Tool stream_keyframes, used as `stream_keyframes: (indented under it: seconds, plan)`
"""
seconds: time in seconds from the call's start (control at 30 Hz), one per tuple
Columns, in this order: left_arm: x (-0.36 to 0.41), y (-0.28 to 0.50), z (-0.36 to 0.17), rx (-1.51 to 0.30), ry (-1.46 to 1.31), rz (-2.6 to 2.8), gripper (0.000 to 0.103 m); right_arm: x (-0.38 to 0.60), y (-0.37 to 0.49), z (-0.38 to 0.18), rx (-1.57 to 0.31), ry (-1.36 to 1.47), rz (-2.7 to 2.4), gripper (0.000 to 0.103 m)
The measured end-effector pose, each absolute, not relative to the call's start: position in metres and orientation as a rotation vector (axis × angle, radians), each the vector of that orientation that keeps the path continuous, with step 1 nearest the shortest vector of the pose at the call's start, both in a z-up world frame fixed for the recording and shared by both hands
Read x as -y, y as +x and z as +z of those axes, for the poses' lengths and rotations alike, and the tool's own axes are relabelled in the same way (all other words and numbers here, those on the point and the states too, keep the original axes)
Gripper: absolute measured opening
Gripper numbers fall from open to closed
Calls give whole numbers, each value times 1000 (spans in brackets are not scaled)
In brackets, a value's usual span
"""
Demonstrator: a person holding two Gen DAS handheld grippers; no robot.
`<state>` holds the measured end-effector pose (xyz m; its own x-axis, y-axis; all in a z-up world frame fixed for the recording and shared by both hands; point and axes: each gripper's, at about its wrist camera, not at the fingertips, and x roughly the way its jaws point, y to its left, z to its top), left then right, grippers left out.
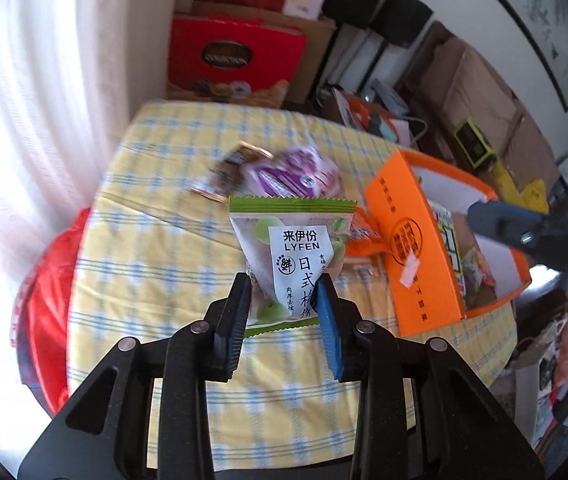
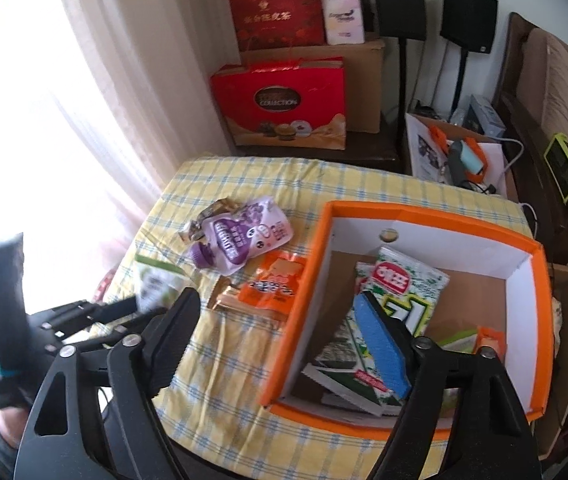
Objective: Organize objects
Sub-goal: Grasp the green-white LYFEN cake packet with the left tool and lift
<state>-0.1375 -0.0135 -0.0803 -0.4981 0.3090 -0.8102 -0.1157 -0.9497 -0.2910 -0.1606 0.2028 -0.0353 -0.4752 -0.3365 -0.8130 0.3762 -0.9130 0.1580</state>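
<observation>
Fingers of the left gripper (image 1: 285, 288) are pinching a green plum-candy packet (image 1: 289, 256) above the checked tablecloth (image 1: 144, 280); the right gripper (image 2: 280, 322) is hanging released over the orange box (image 2: 303, 292), already holding seaweed packs (image 2: 399, 296). Purple pouch (image 2: 240, 240) and orange packet (image 2: 276, 284) are waiting left of it.

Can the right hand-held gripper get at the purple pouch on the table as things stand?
Probably yes: the right hand-held gripper is open and empty, and the purple pouch lies uncovered on the tablecloth, left of the orange box.

Blown-out window glare left, fisheye warping
</observation>
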Motion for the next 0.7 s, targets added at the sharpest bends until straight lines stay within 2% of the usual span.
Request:
stream_keyframes:
  seconds: [0.07,0.43,0.6,0.7]
  plan:
    - [24,-139,-77,298,-1414,2523,31,-195,-162,-38,-59,1313,-2370,65]
    - [65,-139,-72,377,-1404,2568,31,-144,-179,-47,-115,1334,-2297,63]
    - [75,-138,-74,394,-1406,2579,31,-119,-185,-70,-179,1388,-2236,53]
    - [82,-139,-78,409,-1413,2583,31,-109,-190,-82,-170,1412,-2217,51]
